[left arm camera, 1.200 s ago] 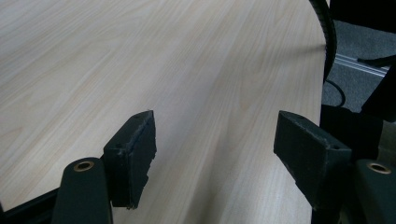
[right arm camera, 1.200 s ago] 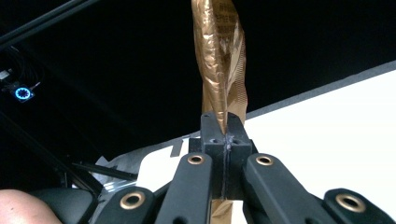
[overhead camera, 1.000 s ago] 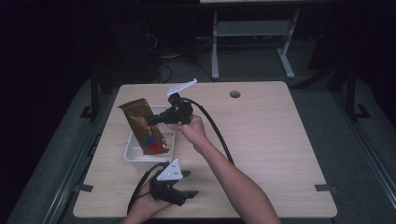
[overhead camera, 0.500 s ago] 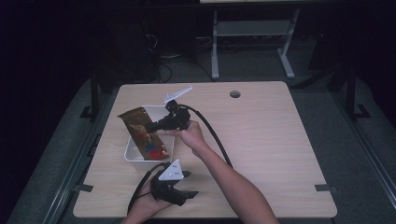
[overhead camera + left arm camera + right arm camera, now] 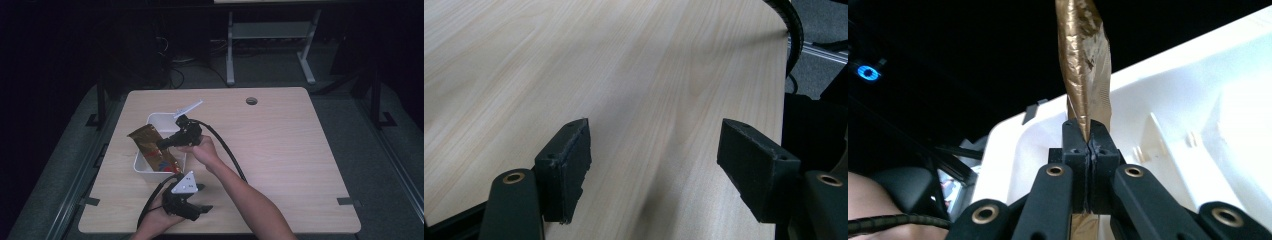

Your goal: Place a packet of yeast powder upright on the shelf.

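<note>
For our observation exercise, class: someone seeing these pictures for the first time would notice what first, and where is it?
The eye goes first to the shiny gold packet, pinched by the right gripper over the white tray at the table's left. Seen up close, the right gripper's jaws clamp the packet's edge. Next comes the left gripper, jaws wide apart over the bare wooden table near the front edge.

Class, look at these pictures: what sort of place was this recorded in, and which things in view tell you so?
Probably a lab or workshop set up for recording, not a home: a bare wooden table with a cable hole, a metal frame stand behind it, and loose cables on the dark floor.
</note>
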Tool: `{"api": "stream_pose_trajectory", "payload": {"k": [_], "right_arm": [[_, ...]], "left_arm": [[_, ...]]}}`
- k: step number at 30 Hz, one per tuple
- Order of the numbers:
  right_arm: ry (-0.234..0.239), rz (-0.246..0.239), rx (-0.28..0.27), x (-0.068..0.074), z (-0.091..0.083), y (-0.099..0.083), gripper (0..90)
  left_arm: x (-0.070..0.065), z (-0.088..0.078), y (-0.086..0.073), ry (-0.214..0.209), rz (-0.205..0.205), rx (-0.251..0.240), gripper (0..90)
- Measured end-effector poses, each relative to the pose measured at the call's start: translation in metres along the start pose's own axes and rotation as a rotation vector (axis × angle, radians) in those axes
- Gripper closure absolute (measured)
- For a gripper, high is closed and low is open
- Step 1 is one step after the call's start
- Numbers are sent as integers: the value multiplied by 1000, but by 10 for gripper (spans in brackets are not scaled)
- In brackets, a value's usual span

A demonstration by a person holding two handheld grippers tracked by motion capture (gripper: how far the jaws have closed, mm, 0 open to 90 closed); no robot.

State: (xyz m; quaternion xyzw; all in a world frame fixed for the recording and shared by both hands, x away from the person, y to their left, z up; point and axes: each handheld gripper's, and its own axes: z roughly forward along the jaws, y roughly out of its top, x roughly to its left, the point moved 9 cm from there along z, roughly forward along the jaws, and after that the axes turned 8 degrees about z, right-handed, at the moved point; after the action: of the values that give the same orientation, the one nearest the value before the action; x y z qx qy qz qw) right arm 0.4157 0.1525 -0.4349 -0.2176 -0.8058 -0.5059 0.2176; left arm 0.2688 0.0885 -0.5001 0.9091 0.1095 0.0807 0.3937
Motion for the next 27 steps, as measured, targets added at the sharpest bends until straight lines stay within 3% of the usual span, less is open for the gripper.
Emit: {"api": "stream_pose_trajectory", "payload": {"k": [4,10,14,19,22,27], "right_arm": [[0,0,4,1,1,2,895],[37,7,-26,5,4,6,897],[3,-3,1,1,8,2,889],[-11,-6,-7,1,7,2,873],[-64,-24,9,-2,4,2,804],[-82,-18,33,-1,3,4,692]], "left_arm": [[0,0,1,0,-1,-4,290],[-1,0,1,-4,-1,-7,287],[-1,0,1,-6,2,-5,288],[0,0,1,-5,1,-6,287],[-1,0,2,-10,-3,-10,283],[-1,1,1,-10,-2,-7,283]]}}
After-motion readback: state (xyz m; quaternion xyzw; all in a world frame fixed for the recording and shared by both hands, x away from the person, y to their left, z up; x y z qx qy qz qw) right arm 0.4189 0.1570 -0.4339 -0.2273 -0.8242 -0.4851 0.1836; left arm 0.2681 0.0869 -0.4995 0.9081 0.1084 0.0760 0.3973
